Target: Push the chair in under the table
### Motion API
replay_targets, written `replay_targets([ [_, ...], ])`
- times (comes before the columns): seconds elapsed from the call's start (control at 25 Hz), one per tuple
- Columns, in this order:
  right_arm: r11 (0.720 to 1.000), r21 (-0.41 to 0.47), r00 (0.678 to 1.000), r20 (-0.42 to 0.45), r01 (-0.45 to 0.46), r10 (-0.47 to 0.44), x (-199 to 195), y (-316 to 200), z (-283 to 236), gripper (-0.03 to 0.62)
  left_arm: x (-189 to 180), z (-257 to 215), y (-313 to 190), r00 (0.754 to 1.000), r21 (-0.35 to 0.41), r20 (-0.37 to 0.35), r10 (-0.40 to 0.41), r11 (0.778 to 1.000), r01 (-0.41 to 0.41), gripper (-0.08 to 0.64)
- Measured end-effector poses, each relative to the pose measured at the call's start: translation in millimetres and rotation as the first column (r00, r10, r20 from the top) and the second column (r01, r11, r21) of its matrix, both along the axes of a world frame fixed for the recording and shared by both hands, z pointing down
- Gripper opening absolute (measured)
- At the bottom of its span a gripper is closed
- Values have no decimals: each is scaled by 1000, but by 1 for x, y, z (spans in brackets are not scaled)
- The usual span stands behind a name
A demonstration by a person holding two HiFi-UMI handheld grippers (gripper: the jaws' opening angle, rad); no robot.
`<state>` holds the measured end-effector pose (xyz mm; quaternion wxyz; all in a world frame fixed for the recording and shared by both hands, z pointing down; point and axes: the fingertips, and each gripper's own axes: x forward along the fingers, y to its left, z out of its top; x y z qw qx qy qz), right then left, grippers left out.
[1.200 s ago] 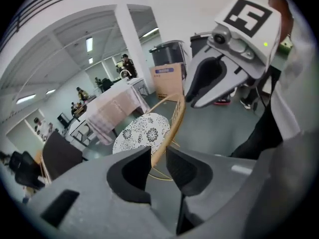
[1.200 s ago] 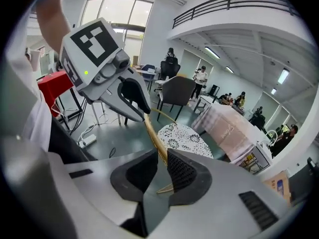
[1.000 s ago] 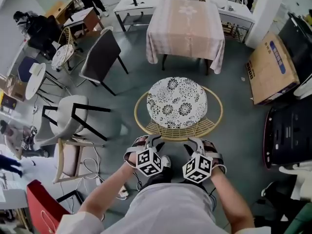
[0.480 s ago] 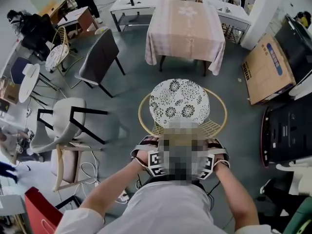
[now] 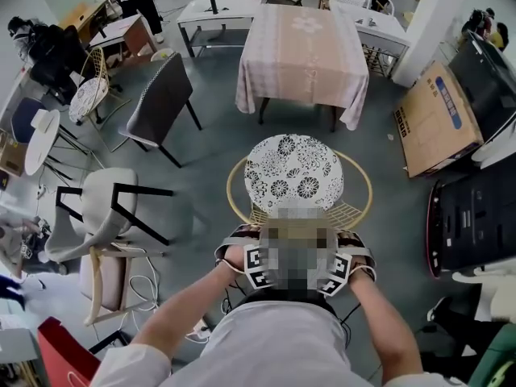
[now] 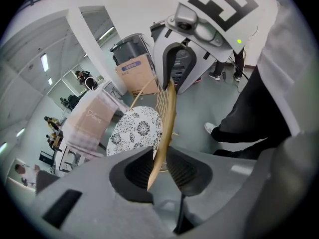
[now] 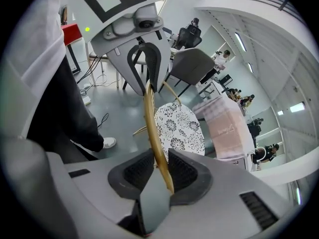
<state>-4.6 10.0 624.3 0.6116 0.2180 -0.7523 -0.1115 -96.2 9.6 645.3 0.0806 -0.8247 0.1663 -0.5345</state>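
Observation:
The chair has a round black-and-white floral cushion (image 5: 294, 174) inside a gold wire rim (image 5: 229, 185). It stands a short way in front of the table with the pink cloth (image 5: 302, 47). Both grippers are at the rim's near side, the left gripper (image 5: 244, 245) and the right gripper (image 5: 351, 247), partly behind a mosaic patch. In the left gripper view the gold rim (image 6: 167, 113) runs between the left gripper's (image 6: 160, 159) pads, and in the right gripper view the rim (image 7: 151, 118) runs between the right gripper's (image 7: 159, 167) pads. Both pairs of jaws have just been closing, and a thin gap still shows beside the rim.
A dark chair (image 5: 161, 99) stands at the left, with a tipped white chair (image 5: 105, 208) nearer. A cardboard box (image 5: 435, 119) and black cases (image 5: 472, 224) line the right side. Cables (image 5: 153, 285) lie on the floor by my left. More tables stand behind the pink one.
Both grippers have moved forward and down from just behind the chair to its gold rim. The table and chair sit slightly higher in the head view.

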Motion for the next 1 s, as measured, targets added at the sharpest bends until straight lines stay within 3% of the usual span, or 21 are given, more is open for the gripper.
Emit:
replay_targets([
  [0.44, 998, -8, 998, 21, -61, 61, -23, -39, 0, 78, -26, 0, -51, 998, 26, 37, -48, 999, 47, 95],
  [1.0, 999, -5, 995, 89, -34, 35, -39, -112, -4, 78, -40, -1, -133, 988, 38, 90, -122, 992, 119, 101],
])
